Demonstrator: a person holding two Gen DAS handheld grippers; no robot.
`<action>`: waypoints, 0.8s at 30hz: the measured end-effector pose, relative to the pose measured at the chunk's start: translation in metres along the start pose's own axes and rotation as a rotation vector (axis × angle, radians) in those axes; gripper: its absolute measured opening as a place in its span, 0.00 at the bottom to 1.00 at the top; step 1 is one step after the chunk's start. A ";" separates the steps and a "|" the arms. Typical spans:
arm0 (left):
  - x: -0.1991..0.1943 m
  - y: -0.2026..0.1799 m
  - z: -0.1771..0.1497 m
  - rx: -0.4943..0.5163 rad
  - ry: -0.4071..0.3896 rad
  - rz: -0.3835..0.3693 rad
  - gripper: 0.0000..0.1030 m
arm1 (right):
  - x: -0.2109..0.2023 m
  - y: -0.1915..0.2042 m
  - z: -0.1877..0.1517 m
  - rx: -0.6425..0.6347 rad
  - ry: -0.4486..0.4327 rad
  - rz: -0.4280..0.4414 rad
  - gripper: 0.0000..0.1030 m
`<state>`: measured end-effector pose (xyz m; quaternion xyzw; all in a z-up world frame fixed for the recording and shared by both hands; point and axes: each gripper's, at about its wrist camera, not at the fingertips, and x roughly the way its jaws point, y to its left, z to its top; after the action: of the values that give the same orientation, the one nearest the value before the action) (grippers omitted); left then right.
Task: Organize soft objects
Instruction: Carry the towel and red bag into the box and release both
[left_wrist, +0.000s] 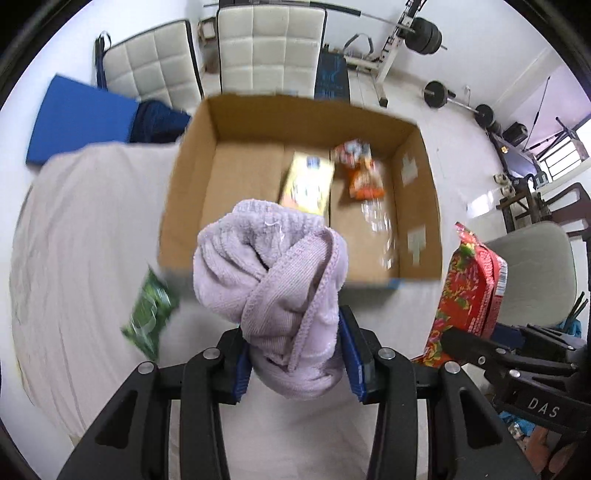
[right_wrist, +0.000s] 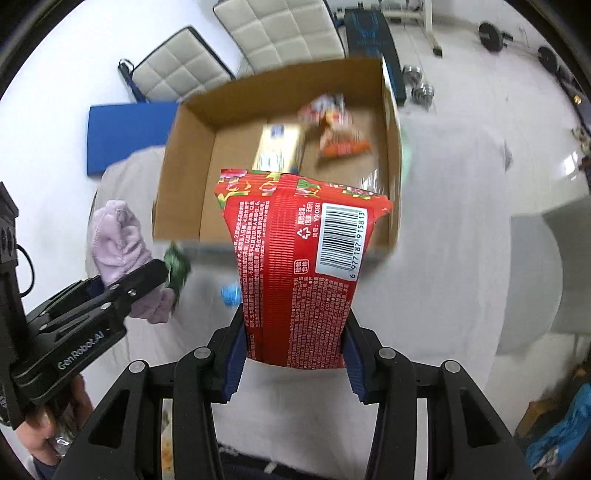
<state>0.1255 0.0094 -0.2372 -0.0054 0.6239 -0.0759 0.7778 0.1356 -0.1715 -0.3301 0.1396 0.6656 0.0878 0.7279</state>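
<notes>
Two loads: left hand-held gripper (left_wrist: 295, 363) pinches a lilac towel (left_wrist: 273, 280), right hand-held gripper (right_wrist: 295, 354) a red packet (right_wrist: 303, 266), both short of the box (left_wrist: 417, 206). Barcode (right_wrist: 341, 242) legible only in right view.

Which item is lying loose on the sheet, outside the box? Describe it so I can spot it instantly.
Find the open cardboard box on the pale sheet. Just before its near-left corner lies a small green packet, the only green thing there and held by neither gripper.
</notes>
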 end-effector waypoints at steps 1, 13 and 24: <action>0.001 0.004 0.011 0.004 -0.002 0.003 0.38 | 0.003 0.003 0.012 -0.002 0.000 -0.018 0.47; 0.107 0.053 0.121 -0.022 0.149 0.091 0.38 | 0.102 -0.017 0.102 0.102 0.181 -0.143 0.47; 0.187 0.060 0.157 0.000 0.300 0.090 0.38 | 0.167 -0.024 0.131 0.096 0.307 -0.238 0.47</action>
<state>0.3239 0.0317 -0.3901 0.0338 0.7328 -0.0409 0.6783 0.2810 -0.1535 -0.4853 0.0793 0.7841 -0.0106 0.6155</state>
